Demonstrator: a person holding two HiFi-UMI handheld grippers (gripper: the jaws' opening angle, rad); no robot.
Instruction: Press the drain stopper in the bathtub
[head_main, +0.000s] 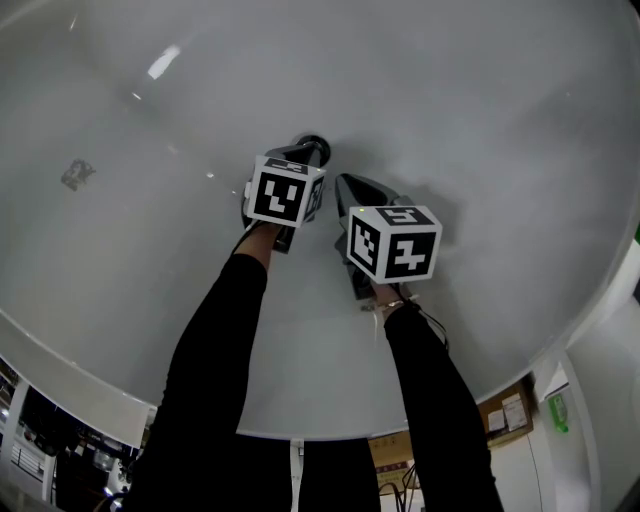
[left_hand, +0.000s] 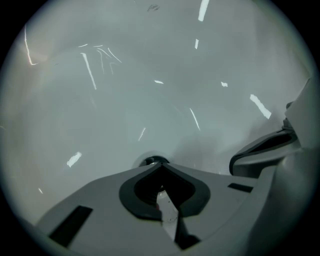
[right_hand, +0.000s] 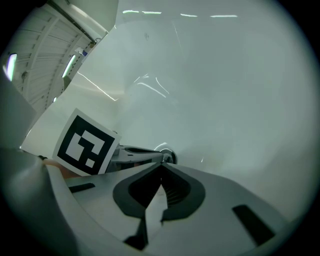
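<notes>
The round chrome drain stopper sits in the white bathtub floor. My left gripper is shut and empty, and its tip rests on or right at the stopper. In the left gripper view the stopper peeks out just past the joined tips of the left gripper. My right gripper is also shut and empty, a little short of the stopper on its right. In the right gripper view the stopper lies just beyond the right gripper, with the left gripper reaching it from the left.
The smooth white tub wall curves up all round. The tub rim runs along the near side, with a cardboard box on the floor outside. A person's black sleeves reach in from below.
</notes>
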